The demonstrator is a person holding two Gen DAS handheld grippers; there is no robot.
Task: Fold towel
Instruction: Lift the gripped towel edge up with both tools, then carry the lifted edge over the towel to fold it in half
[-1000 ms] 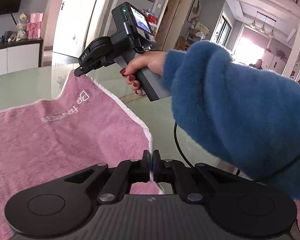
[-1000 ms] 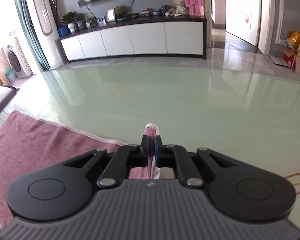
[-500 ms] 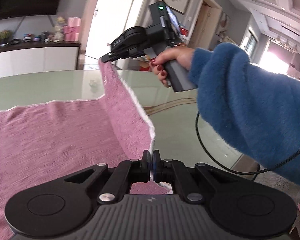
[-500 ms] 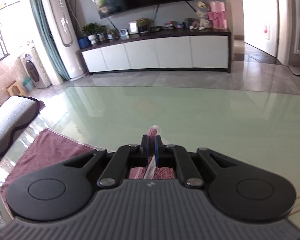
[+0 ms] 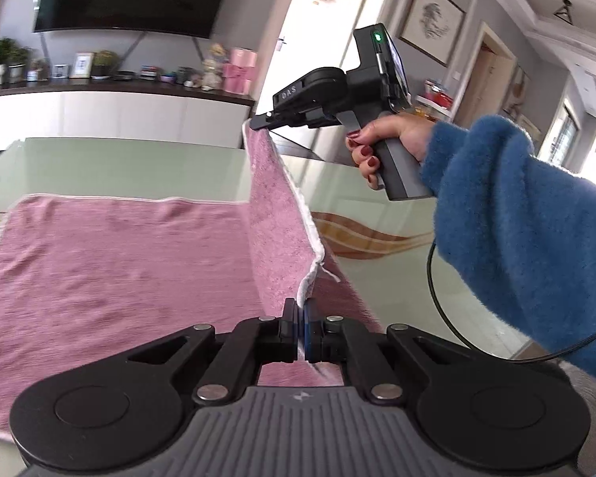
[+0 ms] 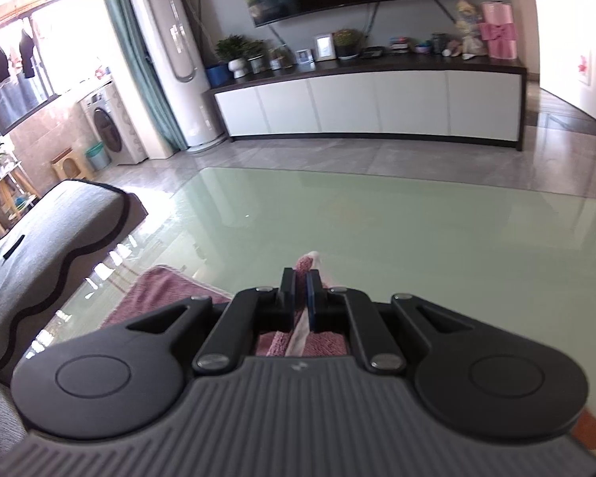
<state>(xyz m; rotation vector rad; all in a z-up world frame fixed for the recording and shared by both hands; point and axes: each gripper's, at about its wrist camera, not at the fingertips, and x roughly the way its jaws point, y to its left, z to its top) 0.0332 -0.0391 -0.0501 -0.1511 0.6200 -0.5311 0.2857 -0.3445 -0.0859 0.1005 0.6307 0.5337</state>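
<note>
A pink towel (image 5: pixel 111 262) with a white hem lies spread on the pale green glass table (image 5: pixel 139 171). My left gripper (image 5: pixel 300 310) is shut on the towel's near right corner. My right gripper (image 5: pixel 258 121), seen in the left wrist view, is shut on the far right corner and holds it well above the table, so the right edge stands up as a raised flap. In the right wrist view the right gripper (image 6: pixel 301 278) pinches the towel corner (image 6: pixel 308 262), and part of the towel (image 6: pixel 163 290) lies below at left.
A white TV cabinet (image 6: pixel 369 103) with plants and ornaments stands beyond the table. A grey sofa (image 6: pixel 47 230) is at the table's left side. A black cable (image 5: pixel 441 310) hangs from the right gripper's handle. The table has an orange wave pattern (image 5: pixel 369 238).
Both grippers have lifted the towel's right edge off the table and carried it leftward over the towel. The right gripper has risen; the flap now stands upright.
</note>
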